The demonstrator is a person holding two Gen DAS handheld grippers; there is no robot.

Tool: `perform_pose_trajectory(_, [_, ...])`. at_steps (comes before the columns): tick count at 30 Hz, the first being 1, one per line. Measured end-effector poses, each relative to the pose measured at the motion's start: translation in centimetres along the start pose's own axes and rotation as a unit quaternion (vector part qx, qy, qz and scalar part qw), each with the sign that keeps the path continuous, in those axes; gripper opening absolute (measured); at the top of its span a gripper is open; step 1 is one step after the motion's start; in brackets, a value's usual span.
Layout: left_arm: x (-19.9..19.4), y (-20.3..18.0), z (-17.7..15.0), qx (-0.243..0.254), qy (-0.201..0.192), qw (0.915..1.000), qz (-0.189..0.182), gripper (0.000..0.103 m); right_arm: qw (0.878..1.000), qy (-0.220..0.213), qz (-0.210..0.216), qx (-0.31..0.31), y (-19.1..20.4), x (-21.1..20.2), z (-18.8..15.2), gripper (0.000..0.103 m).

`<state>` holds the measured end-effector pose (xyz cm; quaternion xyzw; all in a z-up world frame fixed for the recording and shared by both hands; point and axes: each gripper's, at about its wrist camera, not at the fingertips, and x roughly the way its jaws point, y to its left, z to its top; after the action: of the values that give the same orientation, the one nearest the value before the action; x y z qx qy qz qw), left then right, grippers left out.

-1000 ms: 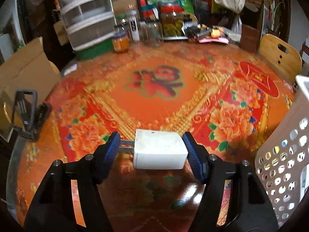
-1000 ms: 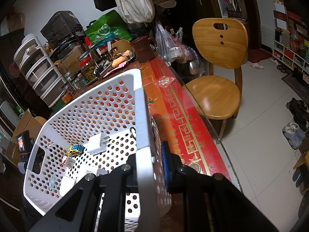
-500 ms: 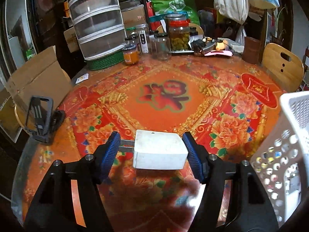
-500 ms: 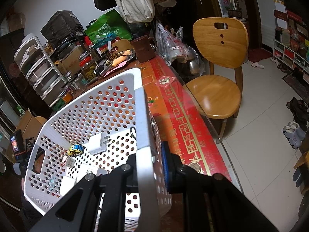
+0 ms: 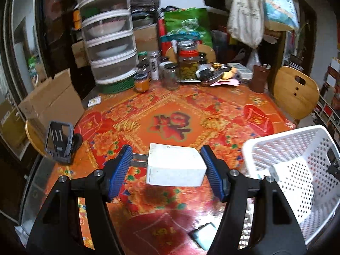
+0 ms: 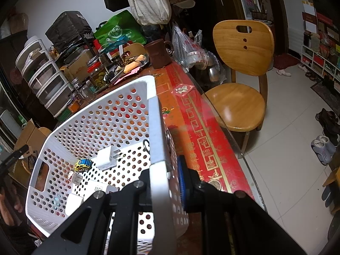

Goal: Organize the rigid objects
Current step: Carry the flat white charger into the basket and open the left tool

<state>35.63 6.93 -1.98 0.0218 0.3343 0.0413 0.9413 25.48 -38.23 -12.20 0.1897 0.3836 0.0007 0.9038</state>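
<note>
1. left wrist view: left gripper (image 5: 166, 171) carries a white charger block (image 5: 175, 166) at frame centre, lifted above the red tablecloth (image 5: 170, 110). metal prongs stick out of the block's left side toward the left blue pad; right pad sits against the block's right face. so it's clamped on it, long axis running across the frame from pad to pad.
2. same view: white perforated basket (image 5: 297, 170) sits at right, lower right of the block, rim just beside the right finger. judgement: next move is a swing right and down over the near rim, and this hand is the one to do it.
3. same view, around: grey phone stand (image 5: 60, 142) at left edge, well apart. jars (image 5: 188, 63) and stacked drawers (image 5: 110, 48) at the far side. a small teal-white item (image 5: 204, 237) lies on the cloth at bottom, partly hidden. nothing stands between block and basket except the basket wall.
4. right wrist view: right gripper (image 6: 164, 182) pinches the basket's side wall (image 6: 156, 140), one finger inside, one outside, holding it steady.
5. same view: inside already lie a white plug adapter (image 6: 106, 157), yellow toy car (image 6: 82, 164), a small cube (image 6: 74, 178) and flat white pieces. wooden chair (image 6: 240, 68) at right.
</note>
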Motion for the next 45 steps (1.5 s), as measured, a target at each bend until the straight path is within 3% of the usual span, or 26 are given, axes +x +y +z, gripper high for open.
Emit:
perform_pose_trajectory(5, [-2.4,-3.6,0.4,0.028,-0.002,0.9992,-0.028,0.064,1.000,0.000,0.002,0.001,-0.1,0.0,0.1,0.014])
perform_pose_trajectory(11, [-2.8,-9.3,0.0,0.073,0.026,0.9945,-0.070,0.064,1.000,0.000,0.002,0.001,-0.2,0.1,0.1,0.014])
perform_pose_trajectory(19, [-0.9,-16.7,-1.3,0.130,0.063,0.9852,-0.093,0.064,1.000,0.000,0.005,0.002,-0.2,0.1,0.1,0.014])
perform_pose_trajectory(23, [0.8,-19.3,-2.1,0.161,0.083,0.9799,-0.084,0.064,1.000,0.000,0.006,0.003,-0.2,0.1,0.0,0.014])
perform_pose_trajectory(39, [3.2,-23.4,-3.8,0.250,0.155,0.9539,-0.058,0.065,1.000,0.000,0.010,0.006,0.0,-0.1,-0.2,0.014])
perform_pose_trajectory(45, [2.5,-23.5,-3.8,0.255,0.137,0.9549,-0.068,0.082,1.000,0.002,0.010,0.006,-0.1,-0.1,-0.2,0.014])
